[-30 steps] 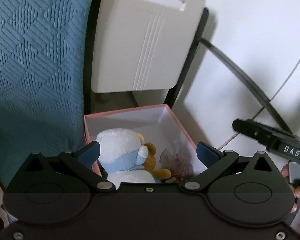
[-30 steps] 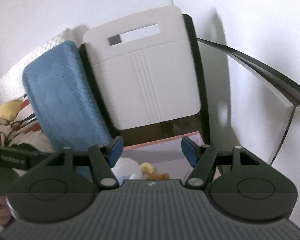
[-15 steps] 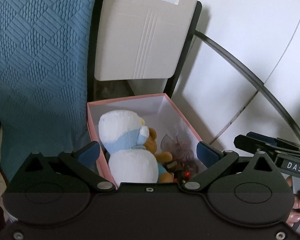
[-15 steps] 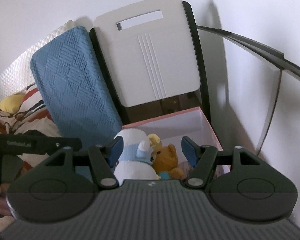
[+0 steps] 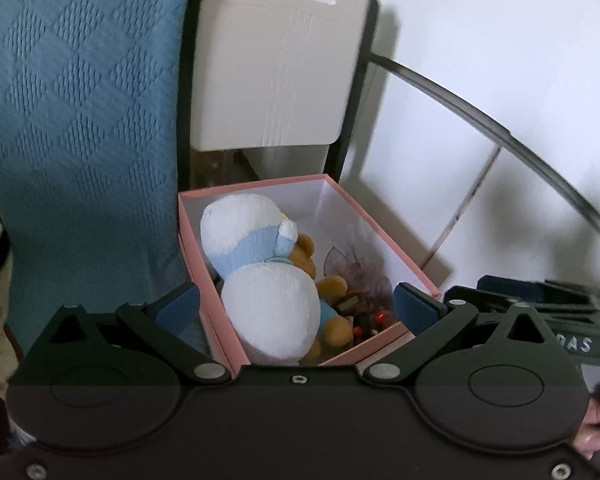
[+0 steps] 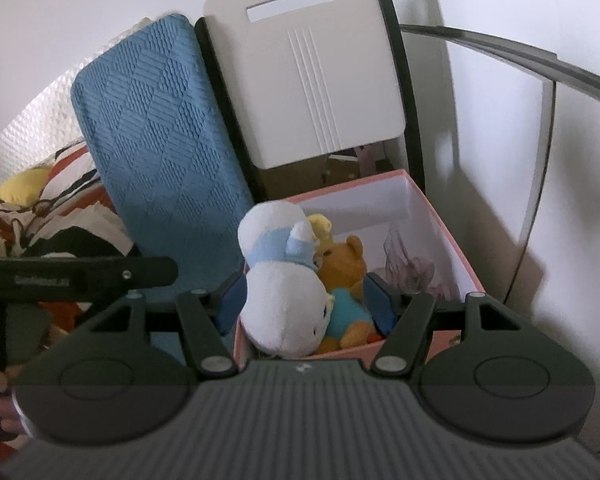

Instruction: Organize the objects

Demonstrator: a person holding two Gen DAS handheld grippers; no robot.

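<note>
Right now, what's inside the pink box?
In the pink box: a white plush and a brown bear against it, plus dark purple netting. The plush covers the floor beneath; small items by it are unclear.

Ahead of your claws: pink box point(image 5: 384, 240), white inside; white-and-light-blue plush point(image 5: 260, 264); orange bear point(image 6: 344, 264) in teal; left, diamond-textured blue cushion point(image 5: 80, 120).

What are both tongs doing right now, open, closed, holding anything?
Left tongs: open, empty, hovering over the pink box.
Right tongs: open, straddling the white plush, not clamped.
</note>
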